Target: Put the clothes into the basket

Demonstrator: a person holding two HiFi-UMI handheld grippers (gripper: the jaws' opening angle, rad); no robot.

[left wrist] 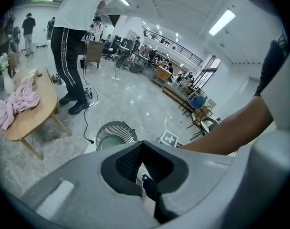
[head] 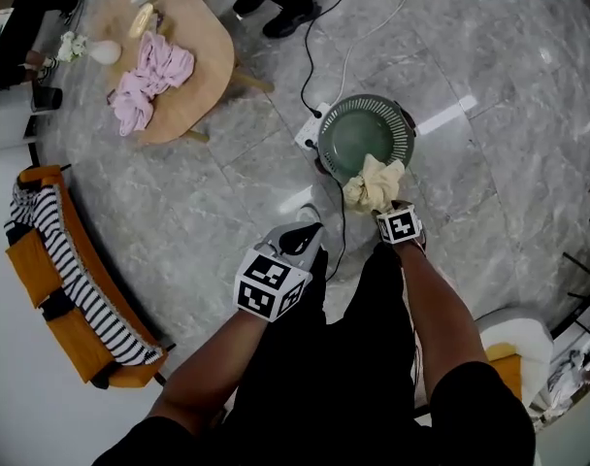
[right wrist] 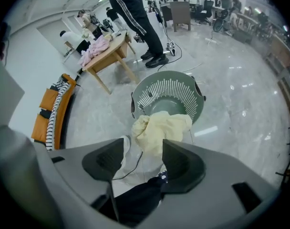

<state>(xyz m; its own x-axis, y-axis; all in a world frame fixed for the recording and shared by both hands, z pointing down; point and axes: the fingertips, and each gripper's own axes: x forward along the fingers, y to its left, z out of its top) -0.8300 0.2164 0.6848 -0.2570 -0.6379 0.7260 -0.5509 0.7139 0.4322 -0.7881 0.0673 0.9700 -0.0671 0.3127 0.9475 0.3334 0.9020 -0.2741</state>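
Observation:
A round green basket (head: 365, 134) (right wrist: 170, 95) (left wrist: 115, 133) stands on the marble floor. A pale yellow cloth (head: 375, 184) (right wrist: 160, 129) lies over its near rim, partly inside and partly outside it. My right gripper (head: 390, 210) (right wrist: 144, 144) is just above and behind the cloth, its jaws wide apart and pressing on nothing. To the left, my left gripper (head: 301, 239) (left wrist: 142, 143) points down at the floor with its pads touching at the tips and nothing in them. Pink clothes (head: 149, 76) (right wrist: 97, 46) lie on a wooden table (head: 193, 105).
A striped garment (head: 62, 260) (right wrist: 59, 97) hangs over an orange chair (head: 77, 338) at the left. A person in dark trousers (right wrist: 135, 13) stands by the table. A black cable (head: 319, 61) runs across the floor to the basket. A white seat (head: 513, 328) is at the lower right.

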